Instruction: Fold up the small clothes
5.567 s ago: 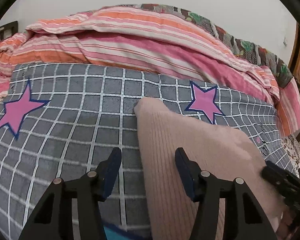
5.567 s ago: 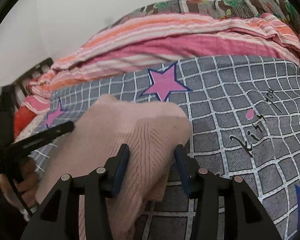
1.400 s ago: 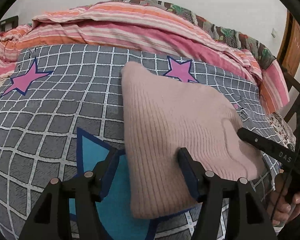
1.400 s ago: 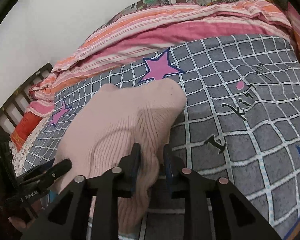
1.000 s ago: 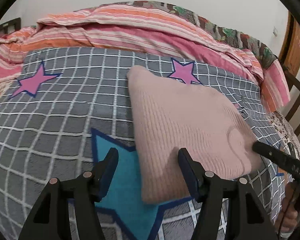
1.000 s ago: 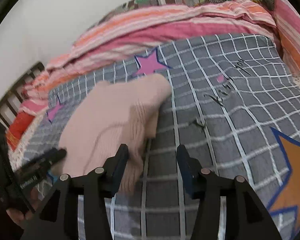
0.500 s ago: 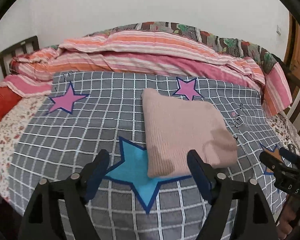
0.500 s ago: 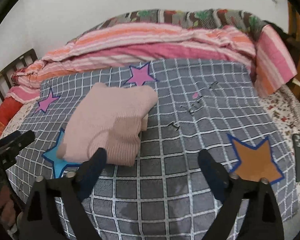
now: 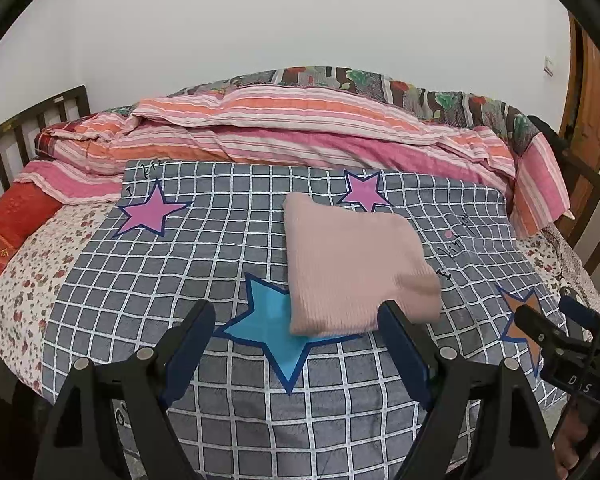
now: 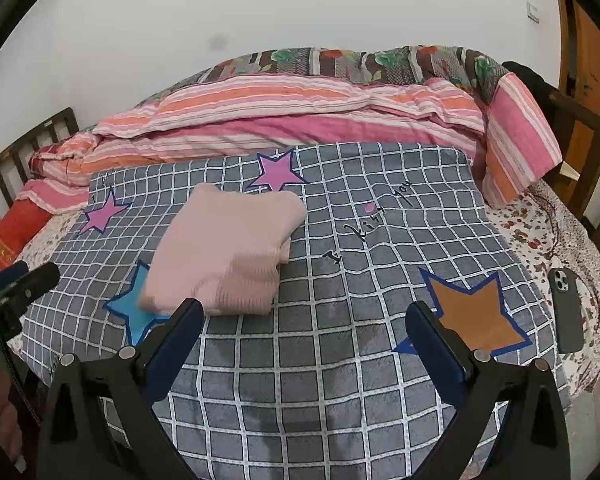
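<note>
A pink knitted garment (image 9: 352, 264) lies folded into a square on the grey checked blanket (image 9: 172, 272), partly over a blue star. It also shows in the right wrist view (image 10: 228, 248). My left gripper (image 9: 296, 332) is open and empty, held back above the blanket's near edge, short of the garment. My right gripper (image 10: 304, 328) is open and empty, also held back, to the right of the garment. The right gripper's fingers (image 9: 540, 328) show at the right edge of the left wrist view.
A striped pink and orange quilt (image 9: 300, 132) is bunched along the far side of the bed. A dark phone (image 10: 566, 308) lies on the floral sheet at the right. A wooden bed frame (image 9: 32, 120) stands at the left, a red cushion (image 9: 12, 220) beside it.
Both grippers have pulled back and up from the garment. The right gripper, shut on the garment's edge earlier, has let go and opened wide. The garment lies folded on the blanket.
</note>
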A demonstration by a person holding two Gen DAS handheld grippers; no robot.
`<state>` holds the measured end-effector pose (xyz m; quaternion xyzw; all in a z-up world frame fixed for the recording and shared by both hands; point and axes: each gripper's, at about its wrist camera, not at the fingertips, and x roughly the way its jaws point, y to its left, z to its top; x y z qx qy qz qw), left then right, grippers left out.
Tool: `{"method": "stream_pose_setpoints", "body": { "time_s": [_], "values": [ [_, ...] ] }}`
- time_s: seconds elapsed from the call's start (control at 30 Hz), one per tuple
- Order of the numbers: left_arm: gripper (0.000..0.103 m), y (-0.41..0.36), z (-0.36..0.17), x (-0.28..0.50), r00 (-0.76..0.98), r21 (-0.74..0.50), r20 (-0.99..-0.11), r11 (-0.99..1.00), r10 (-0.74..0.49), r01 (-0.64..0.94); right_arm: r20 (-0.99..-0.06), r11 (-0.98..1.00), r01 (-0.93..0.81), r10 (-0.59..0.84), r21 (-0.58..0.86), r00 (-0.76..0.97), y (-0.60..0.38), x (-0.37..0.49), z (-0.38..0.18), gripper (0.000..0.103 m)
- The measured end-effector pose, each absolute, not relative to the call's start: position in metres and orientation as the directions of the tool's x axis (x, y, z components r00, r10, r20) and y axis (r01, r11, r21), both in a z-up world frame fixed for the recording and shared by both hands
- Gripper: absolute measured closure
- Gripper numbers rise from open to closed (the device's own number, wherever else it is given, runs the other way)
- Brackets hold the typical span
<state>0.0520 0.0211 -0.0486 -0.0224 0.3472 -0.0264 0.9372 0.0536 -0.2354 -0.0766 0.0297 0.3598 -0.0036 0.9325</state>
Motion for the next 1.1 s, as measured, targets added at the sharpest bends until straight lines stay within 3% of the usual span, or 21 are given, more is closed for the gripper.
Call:
{"method": "stream_pose_setpoints", "body": {
  "time_s": [1.1],
  "values": [
    [0.02, 0.022, -0.039, 0.035, 0.773, -0.049, -0.632, 0.998, -0.054, 0.03, -0.659, 0.997, 0.055, -0.004, 0.057, 0.752, -0.243, 0.033, -0.067, 0.004]
  ]
}}
